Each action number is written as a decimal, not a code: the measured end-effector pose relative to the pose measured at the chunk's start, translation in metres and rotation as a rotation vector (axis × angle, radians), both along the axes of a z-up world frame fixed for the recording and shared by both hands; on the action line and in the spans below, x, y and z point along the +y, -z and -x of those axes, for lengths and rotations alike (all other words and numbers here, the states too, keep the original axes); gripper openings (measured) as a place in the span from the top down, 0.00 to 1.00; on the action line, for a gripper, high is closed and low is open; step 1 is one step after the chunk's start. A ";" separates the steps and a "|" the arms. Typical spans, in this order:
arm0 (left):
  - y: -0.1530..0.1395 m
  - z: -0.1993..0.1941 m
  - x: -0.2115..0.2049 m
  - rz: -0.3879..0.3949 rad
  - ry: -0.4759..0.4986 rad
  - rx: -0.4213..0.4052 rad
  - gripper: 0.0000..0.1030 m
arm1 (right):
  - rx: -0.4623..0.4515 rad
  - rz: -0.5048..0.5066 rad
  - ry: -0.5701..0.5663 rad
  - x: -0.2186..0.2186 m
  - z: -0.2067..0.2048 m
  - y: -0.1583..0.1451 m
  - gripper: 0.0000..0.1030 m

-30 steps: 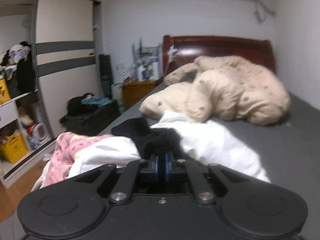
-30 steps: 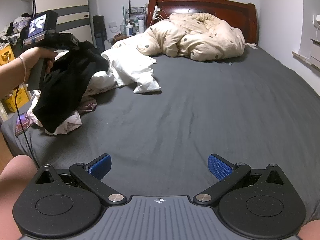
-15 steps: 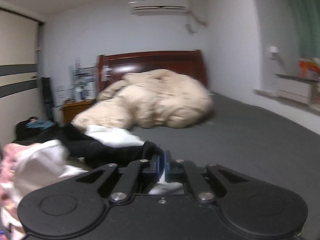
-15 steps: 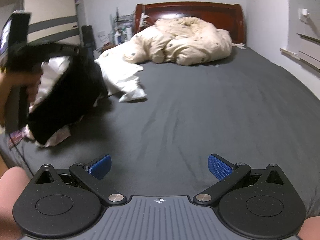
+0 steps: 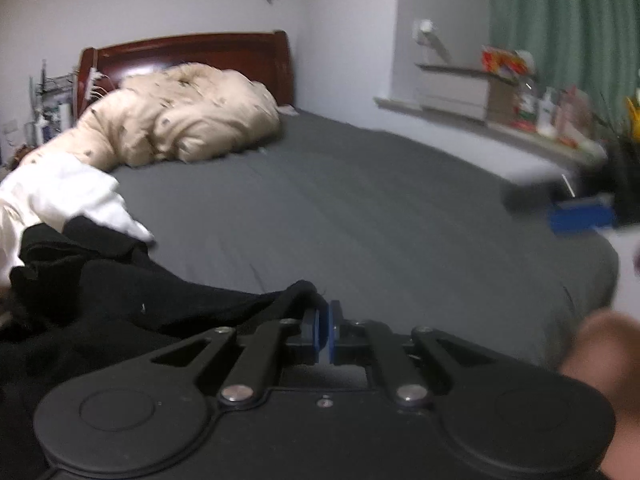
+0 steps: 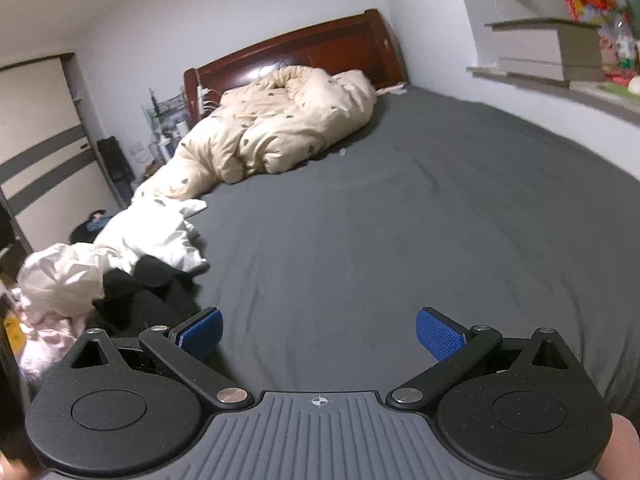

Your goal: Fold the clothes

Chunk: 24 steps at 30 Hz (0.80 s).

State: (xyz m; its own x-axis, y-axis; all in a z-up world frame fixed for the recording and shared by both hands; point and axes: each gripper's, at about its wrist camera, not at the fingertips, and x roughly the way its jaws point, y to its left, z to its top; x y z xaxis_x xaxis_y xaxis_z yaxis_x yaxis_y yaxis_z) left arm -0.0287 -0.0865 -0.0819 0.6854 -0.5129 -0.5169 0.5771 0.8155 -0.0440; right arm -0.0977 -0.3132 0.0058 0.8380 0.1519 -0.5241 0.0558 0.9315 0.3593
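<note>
My left gripper (image 5: 327,330) is shut on the edge of a black garment (image 5: 120,304), which trails to the left over the grey bed sheet (image 5: 360,216). The black garment also shows in the right wrist view (image 6: 136,300), lying at the bed's left side beside white clothes (image 6: 152,236) and a pink garment (image 6: 40,340). My right gripper (image 6: 319,334) is open and empty, low over the grey sheet (image 6: 380,220), just right of the black garment.
A beige duvet (image 6: 276,124) is bunched at the wooden headboard (image 6: 320,48). White clothes (image 5: 60,192) lie at the left in the left wrist view. A window ledge with boxes (image 5: 500,92) runs along the right wall. A wardrobe (image 6: 44,136) stands at the left.
My left gripper has swung to the right with the black garment and lowered it onto the bed. My right gripper has shifted and turned left; it stays open.
</note>
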 end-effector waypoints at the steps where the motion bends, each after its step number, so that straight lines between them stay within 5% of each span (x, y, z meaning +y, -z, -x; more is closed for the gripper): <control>1: 0.004 0.004 0.000 -0.004 0.008 0.009 0.96 | 0.004 0.004 -0.024 -0.001 -0.003 -0.003 0.00; 14: 0.037 0.022 0.019 0.043 0.053 0.097 0.96 | -0.116 0.301 -0.589 0.134 -0.062 -0.029 0.01; 24: 0.044 0.019 0.030 0.099 0.042 0.109 0.95 | -0.026 0.501 -0.857 0.238 -0.133 -0.003 0.31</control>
